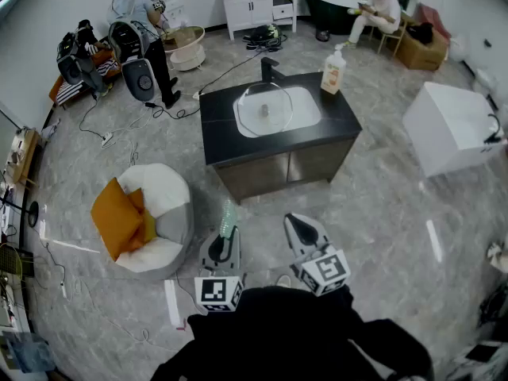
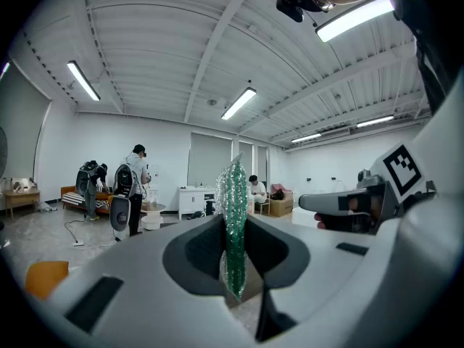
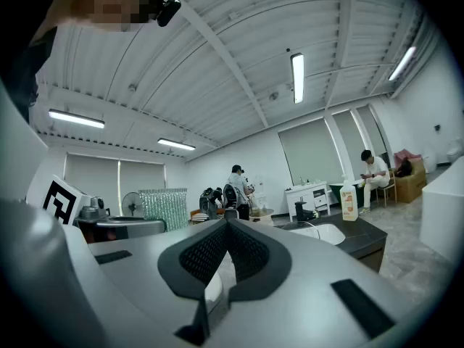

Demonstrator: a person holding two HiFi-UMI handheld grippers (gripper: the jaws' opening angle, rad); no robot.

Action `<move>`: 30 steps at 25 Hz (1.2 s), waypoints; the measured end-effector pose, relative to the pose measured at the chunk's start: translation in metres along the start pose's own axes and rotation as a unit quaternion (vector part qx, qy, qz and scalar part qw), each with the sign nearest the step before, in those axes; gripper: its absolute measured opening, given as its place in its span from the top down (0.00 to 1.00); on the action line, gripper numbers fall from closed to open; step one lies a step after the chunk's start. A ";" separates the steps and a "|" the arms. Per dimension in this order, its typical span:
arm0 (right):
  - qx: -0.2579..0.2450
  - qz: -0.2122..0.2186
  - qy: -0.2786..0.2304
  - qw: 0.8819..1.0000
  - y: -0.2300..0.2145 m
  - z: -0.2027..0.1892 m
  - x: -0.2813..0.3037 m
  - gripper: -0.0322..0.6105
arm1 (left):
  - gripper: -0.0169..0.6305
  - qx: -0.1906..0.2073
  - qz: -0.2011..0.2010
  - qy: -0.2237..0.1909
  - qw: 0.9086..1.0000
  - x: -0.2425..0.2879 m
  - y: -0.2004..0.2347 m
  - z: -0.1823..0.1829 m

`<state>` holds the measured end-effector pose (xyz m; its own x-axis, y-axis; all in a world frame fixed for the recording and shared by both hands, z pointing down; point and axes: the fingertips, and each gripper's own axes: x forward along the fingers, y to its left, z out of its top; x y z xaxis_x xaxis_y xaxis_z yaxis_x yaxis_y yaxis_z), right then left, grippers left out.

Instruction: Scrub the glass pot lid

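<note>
From the head view, the person stands well back from the black table point(image 1: 222, 137). The glass lid point(image 1: 264, 108) lies flat over the white sink point(image 1: 305, 105) set in its top. A tap point(image 1: 270, 68) stands behind the sink and a soap bottle point(image 1: 333, 71) stands at the far right corner. Both tools point toward the table. The left gripper point(image 1: 225, 235) has a green scrub pad point(image 1: 228, 215) sticking out ahead of it, and the right gripper point(image 1: 299, 223) is beside it. Nothing is within reach of the lid, so I'd say the step in hand is to walk up close before lowering either tool.

In the left gripper view, the jaws are clenched on the scrub pad point(image 2: 233, 187), which stands upright and edge-on between them. Most of the pad shows above the grip, so it will likely flex. Laying its broad face on the glass should work better than dragging the thin edge.

In the right gripper view, the jaws are pressed together with nothing between them. The sink point(image 3: 324, 233) and soap bottle point(image 3: 349, 203) lie ahead to the right. To steady the lid, these jaws would first have to part. Glass resting loose over a basin may skid or tip under the scrubbing, so I'd pin its rim or knob before pressing down.
</note>
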<state>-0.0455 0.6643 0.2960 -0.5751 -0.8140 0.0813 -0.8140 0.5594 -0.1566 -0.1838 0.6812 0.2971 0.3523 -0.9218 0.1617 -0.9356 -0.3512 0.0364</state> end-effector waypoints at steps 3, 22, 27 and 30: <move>0.010 0.002 0.006 1.000 -0.017 -0.003 -0.001 0.95 | 0.88 0.007 0.010 -0.006 1.000 0.015 -0.009 0.003; -0.021 0.016 0.017 1.000 -0.123 0.004 0.098 0.95 | 0.88 -0.012 -0.035 0.002 0.999 0.191 -0.012 -0.006; -0.034 -0.011 0.014 0.999 -0.167 0.029 0.163 0.95 | 0.88 0.001 -0.041 0.003 0.999 0.267 0.021 0.016; -0.010 -0.020 0.015 1.000 -0.187 0.037 0.198 0.95 | 0.88 0.000 -0.041 0.008 0.999 0.303 0.038 0.024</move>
<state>-0.0045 0.3927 0.3046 -0.5443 -0.8306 0.1173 -0.8374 0.5299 -0.1339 -0.1120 0.3841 0.3235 0.4267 -0.8874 0.1745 -0.9039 -0.4247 0.0507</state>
